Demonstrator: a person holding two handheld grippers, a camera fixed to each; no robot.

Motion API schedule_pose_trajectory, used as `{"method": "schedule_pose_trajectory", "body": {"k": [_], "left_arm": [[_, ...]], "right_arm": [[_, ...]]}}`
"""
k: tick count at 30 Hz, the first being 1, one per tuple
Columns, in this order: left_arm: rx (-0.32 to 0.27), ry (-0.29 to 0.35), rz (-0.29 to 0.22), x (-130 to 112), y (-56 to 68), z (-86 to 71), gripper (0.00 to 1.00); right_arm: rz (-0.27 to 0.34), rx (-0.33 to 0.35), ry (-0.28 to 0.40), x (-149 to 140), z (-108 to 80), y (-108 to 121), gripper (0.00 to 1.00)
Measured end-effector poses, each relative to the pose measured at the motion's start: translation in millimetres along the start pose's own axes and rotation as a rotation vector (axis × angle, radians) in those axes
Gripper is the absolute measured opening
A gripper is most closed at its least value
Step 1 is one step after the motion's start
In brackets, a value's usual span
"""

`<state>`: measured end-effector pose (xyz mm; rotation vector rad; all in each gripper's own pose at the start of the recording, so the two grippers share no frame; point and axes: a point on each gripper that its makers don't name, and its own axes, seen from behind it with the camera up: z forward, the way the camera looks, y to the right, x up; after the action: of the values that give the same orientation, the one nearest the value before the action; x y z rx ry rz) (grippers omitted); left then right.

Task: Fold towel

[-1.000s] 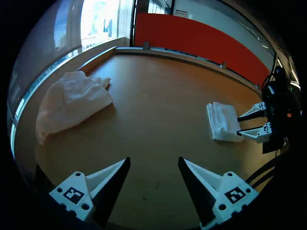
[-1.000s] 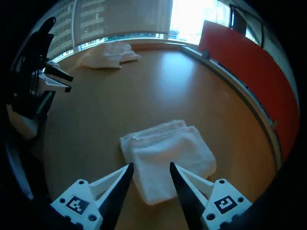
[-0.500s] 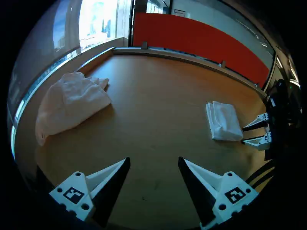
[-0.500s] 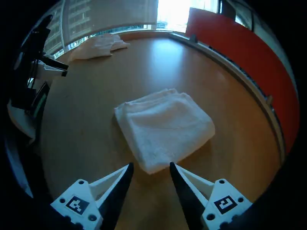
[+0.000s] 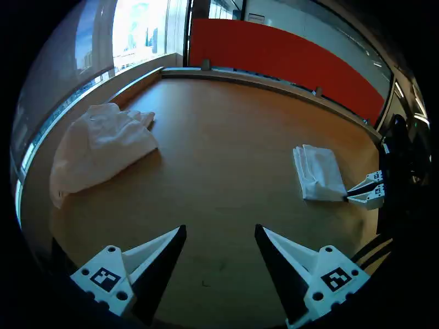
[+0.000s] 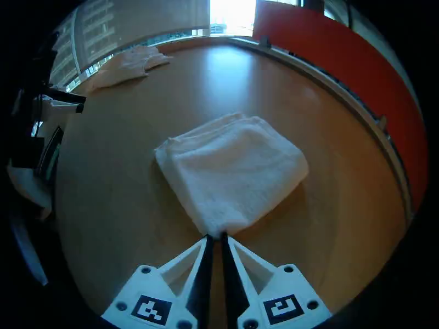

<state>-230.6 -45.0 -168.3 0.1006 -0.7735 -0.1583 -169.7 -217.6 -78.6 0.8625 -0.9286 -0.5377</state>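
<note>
A folded white towel (image 6: 233, 167) lies on the wooden table (image 6: 126, 192); it also shows at the right in the left gripper view as the folded towel (image 5: 318, 172). My right gripper (image 6: 215, 238) is shut with its fingertips pinching the towel's near corner, and it appears as the right gripper (image 5: 351, 196) at that towel's near edge. A crumpled white towel (image 5: 96, 148) sits at the far left by the window, seen as the crumpled towel (image 6: 123, 64) at the back left. My left gripper (image 5: 219, 230) hangs open over bare wood with nothing between its fingers.
A raised ledge (image 5: 263, 82) and a red wall panel (image 5: 285, 55) border the far side of the table. The window sill (image 5: 66, 107) runs along the left. The left gripper and the hand holding it (image 6: 38, 109) stand at the table's left edge.
My right gripper has drawn back from over the folded towel and its fingers have come together on the near corner. The left gripper has stayed in place, open.
</note>
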Motion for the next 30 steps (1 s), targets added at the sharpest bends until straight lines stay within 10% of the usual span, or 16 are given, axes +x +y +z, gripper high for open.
{"method": "schedule_pose_trajectory", "body": {"k": [13, 30], "left_arm": [[-0.021, 0.007, 0.012, 7, 8.4, 3.3, 0.92], [-0.068, 0.050, 0.037, 35, 29.3, 8.9, 0.92]], "right_arm": [[-0.018, -0.045, 0.053, 22, -17.3, 13, 0.04], [-0.091, -0.125, 0.199, 118, -91.3, 48, 0.04]]}}
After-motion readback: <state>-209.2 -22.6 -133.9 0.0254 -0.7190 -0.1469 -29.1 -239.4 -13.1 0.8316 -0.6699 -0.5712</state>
